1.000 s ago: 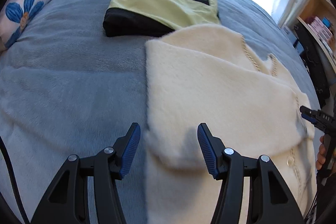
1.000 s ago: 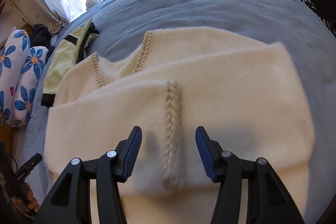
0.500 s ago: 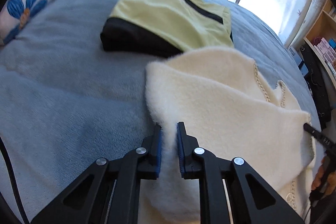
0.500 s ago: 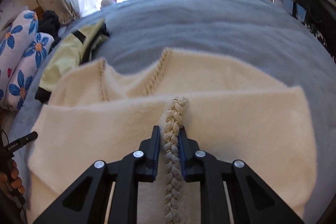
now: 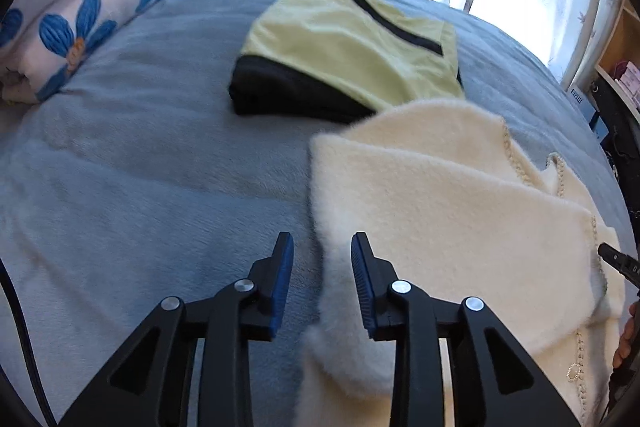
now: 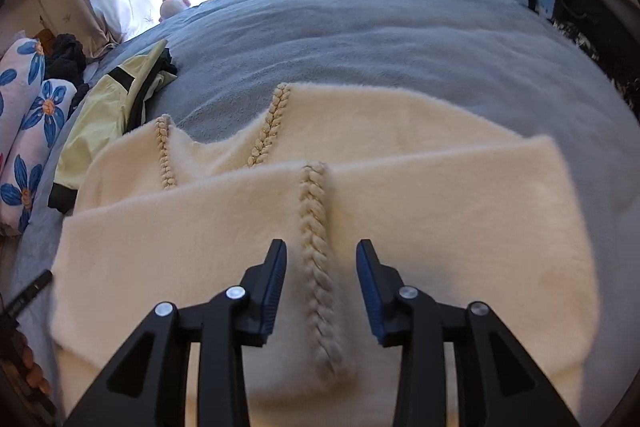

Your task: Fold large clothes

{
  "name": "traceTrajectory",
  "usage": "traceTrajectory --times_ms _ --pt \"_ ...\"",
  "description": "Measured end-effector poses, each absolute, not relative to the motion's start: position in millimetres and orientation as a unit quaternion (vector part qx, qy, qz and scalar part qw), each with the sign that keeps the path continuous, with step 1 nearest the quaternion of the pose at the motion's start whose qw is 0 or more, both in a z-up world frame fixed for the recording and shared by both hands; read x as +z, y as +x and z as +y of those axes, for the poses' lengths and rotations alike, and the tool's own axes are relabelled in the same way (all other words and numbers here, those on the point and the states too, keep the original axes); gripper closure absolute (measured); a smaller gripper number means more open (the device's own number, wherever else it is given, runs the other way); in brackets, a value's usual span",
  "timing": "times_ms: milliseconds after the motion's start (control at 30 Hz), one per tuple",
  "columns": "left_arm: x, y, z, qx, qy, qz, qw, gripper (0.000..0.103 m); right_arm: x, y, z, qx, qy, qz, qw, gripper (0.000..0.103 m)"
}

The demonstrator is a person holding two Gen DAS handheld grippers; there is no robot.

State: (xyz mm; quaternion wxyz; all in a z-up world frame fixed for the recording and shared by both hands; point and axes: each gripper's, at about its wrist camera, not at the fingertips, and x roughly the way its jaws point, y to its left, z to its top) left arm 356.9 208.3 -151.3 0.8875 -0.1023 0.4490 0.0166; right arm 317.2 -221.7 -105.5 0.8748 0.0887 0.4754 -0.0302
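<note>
Lying folded on grey fleece bedspread (image 5: 120, 163), fluffy cream braid-trimmed cardigan (image 6: 420, 211), left gripper (image 5: 322, 269) opening astride its left edge, right gripper (image 6: 321, 275) opening astride braid, pads clear.

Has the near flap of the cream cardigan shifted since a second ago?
Yes. The cream cardigan flap's far edge now lies nearer its collar notch, covering more of the braided trim.

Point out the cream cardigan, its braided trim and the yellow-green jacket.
cream cardigan (image 6: 440, 211): right wrist view, on the folded top layer.
braided trim (image 6: 314, 227): right wrist view, mid braid.
yellow-green jacket (image 5: 352, 39): left wrist view, yellow panel.
</note>
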Motion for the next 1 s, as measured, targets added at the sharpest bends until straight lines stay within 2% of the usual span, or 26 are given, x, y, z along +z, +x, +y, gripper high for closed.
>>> traceTrajectory --times_ms 267,533,667,800,933,1000 --pt "-126 325 153 -0.062 -0.092 0.447 0.888 0.069 -100 285 -180 0.035 0.092 0.483 0.87 0.066" --pt "-164 322 81 -0.106 -0.077 0.487 0.863 0.069 -110 284 -98 0.106 0.042 0.493 0.863 0.066" --pt "-176 326 89 -0.089 -0.08 0.49 0.863 0.069 -121 284 -103 0.102 0.018 0.498 0.861 0.069" --pt "-176 331 118 -0.037 -0.078 0.488 0.868 0.069 -122 282 -145 -0.025 -0.054 0.476 0.878 0.067" --pt "-181 332 142 -0.054 -0.122 0.492 0.86 0.073 -125 278 -197 -0.013 0.032 0.483 0.875 0.083" --pt "-181 331 141 -0.052 -0.112 0.49 0.863 0.073 -124 278 -192 -0.015 0.018 0.483 0.875 0.084"
